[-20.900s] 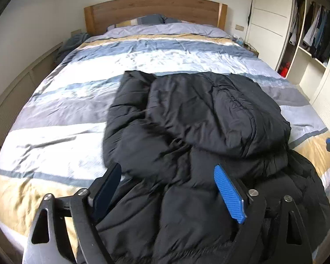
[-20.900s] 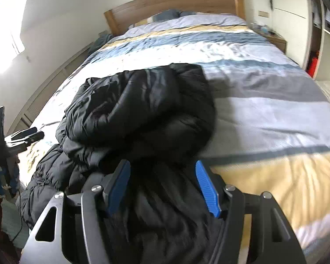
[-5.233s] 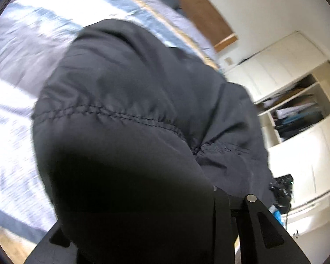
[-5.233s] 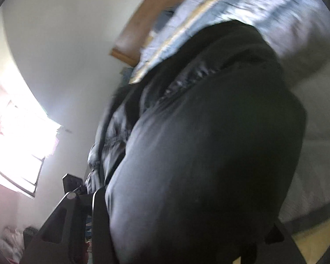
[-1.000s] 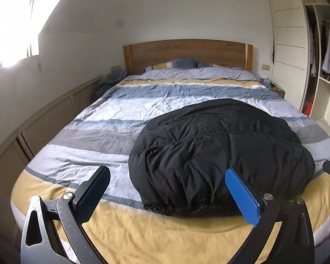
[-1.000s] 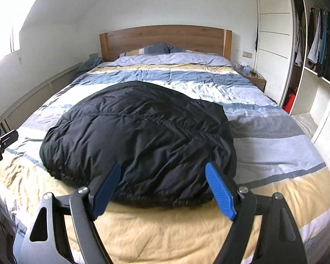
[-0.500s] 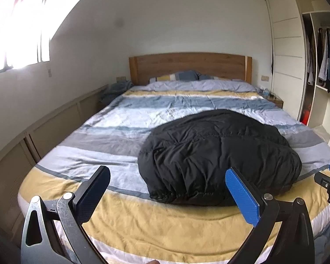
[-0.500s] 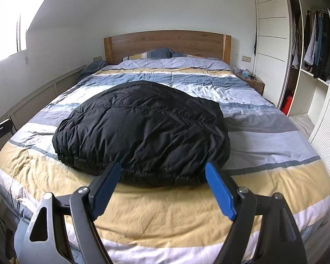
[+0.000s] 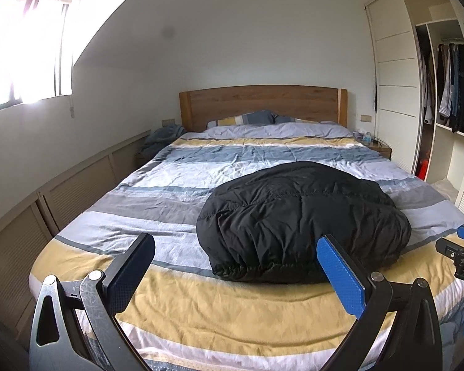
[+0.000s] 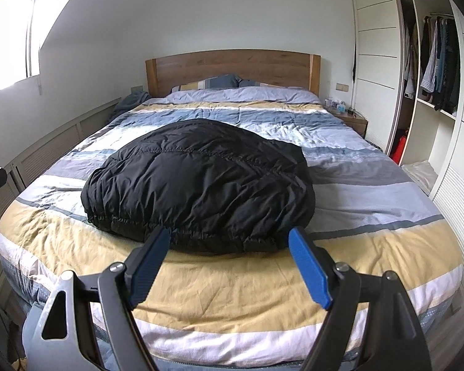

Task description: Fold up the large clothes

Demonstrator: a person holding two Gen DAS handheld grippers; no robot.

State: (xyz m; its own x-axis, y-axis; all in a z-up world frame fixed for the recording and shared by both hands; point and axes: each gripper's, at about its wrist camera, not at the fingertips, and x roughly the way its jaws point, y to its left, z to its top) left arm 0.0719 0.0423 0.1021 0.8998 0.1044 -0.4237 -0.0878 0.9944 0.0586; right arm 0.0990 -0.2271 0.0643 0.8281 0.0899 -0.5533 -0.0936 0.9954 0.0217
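Both grippers are wide open and hold nothing. Seen from its own camera, the left gripper (image 9: 235,258) hangs in the air near the foot of the bed (image 9: 201,309), and its blue pads are far apart. The right gripper (image 10: 229,249) does the same in its own view, with a big gap between its two fingers. The right gripper's tip also peeks in at the right edge of the left view.

A black puffy jacket (image 10: 201,182) lies on the bed, folded up into one fat, round bundle. It looks like a big soft pillow. The cloth is shiny and full of small wrinkles, and a stitched seam runs across its top. A gathered, stretchy hem runs along the near edge, facing the grippers. The bundle is wider than it is deep, so its long side goes across the bed, from left to right. It sits on the near half of the bed, apart from the pillows (image 10: 213,82).

The cover has yellow, white, grey and blue stripes. A wooden headboard (image 10: 232,68) stands at the far end. A window (image 9: 24,49) glows bright on the left wall. On the right is a white wardrobe (image 10: 377,61), with clothes (image 10: 439,61) hanging in its open part. A small bedside table (image 10: 352,122) stands beside the bed there. Nothing lies between the grippers and the jacket but the bare cover.
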